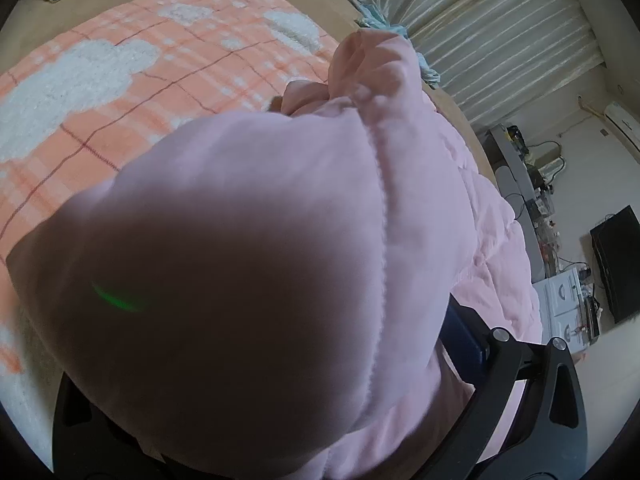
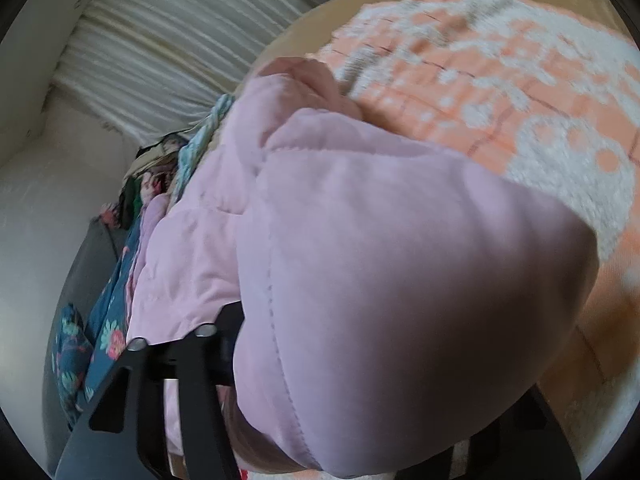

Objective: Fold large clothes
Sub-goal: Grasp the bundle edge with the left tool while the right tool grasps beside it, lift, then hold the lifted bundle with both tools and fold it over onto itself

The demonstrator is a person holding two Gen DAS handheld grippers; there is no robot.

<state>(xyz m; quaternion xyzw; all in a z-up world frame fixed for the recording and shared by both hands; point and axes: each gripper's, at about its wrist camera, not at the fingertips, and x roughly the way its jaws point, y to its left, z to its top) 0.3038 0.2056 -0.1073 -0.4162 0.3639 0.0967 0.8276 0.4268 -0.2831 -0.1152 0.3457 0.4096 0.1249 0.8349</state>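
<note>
The pink quilted jacket (image 1: 248, 264) bulges up close over both cameras, bunched above the orange checked blanket (image 1: 100, 92) on the bed. Each gripper's fingers are buried under the fabric — how far they stand open, or whether they grip, cannot be told for the left gripper (image 1: 460, 344) or the right gripper (image 2: 224, 344). This looks like mid-fold: next, carry the raised cloth across and lay it flat.

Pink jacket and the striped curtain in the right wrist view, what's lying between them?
A heap of other clothes, floral and teal, lies between the pink jacket and the curtain, seen in the right wrist view.
</note>
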